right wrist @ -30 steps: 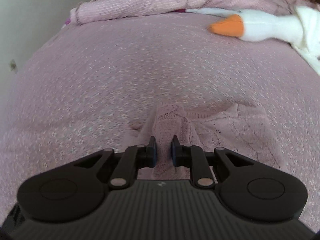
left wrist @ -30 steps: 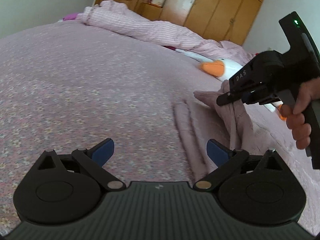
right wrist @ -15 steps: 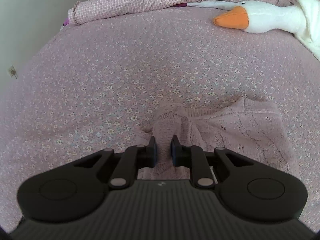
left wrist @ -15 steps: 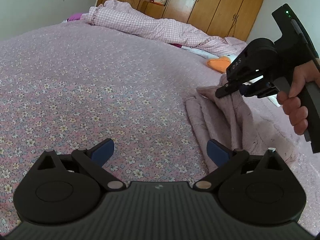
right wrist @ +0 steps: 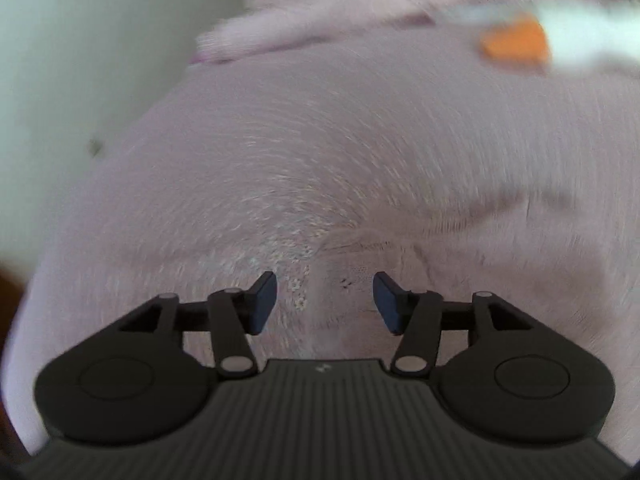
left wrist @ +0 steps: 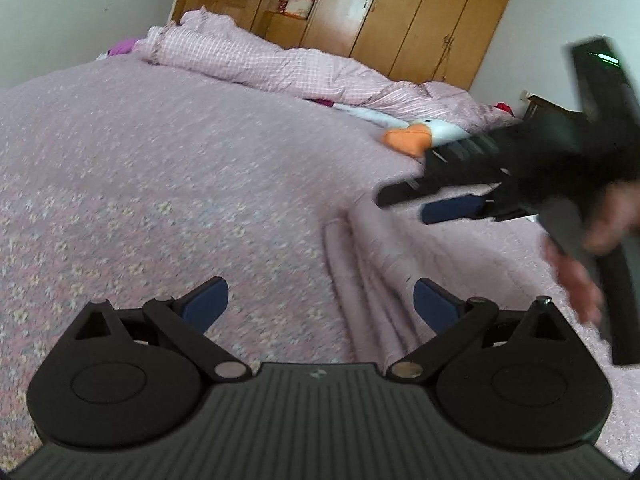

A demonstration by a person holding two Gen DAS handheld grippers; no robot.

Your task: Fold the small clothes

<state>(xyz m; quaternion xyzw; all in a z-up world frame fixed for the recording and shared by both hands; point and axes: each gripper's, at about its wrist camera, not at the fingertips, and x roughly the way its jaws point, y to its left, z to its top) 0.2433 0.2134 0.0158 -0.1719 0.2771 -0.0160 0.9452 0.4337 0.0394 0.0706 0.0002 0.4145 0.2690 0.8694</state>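
A small pink knit garment (left wrist: 384,276) lies in folds on the flowered bedspread (left wrist: 160,184). My left gripper (left wrist: 320,304) hovers low over the bed, open and empty, its right finger beside the garment's folded edge. The right gripper (left wrist: 404,204) shows blurred in the left wrist view, above the garment, held by a hand (left wrist: 576,276). Its own view is motion-blurred: the right gripper (right wrist: 324,300) stands open with nothing between its fingers, over the garment's edge (right wrist: 400,264).
A white stuffed goose with an orange beak (left wrist: 408,138) lies at the far right of the bed. A rumpled pink checked duvet (left wrist: 256,60) runs along the far side. Wooden wardrobes (left wrist: 400,8) stand behind. A wall borders the bed's left side (right wrist: 80,60).
The right gripper has opened and let go of the pink garment, which has dropped flat onto the bed. It is moving fast. My left gripper stays open and has shifted slightly.
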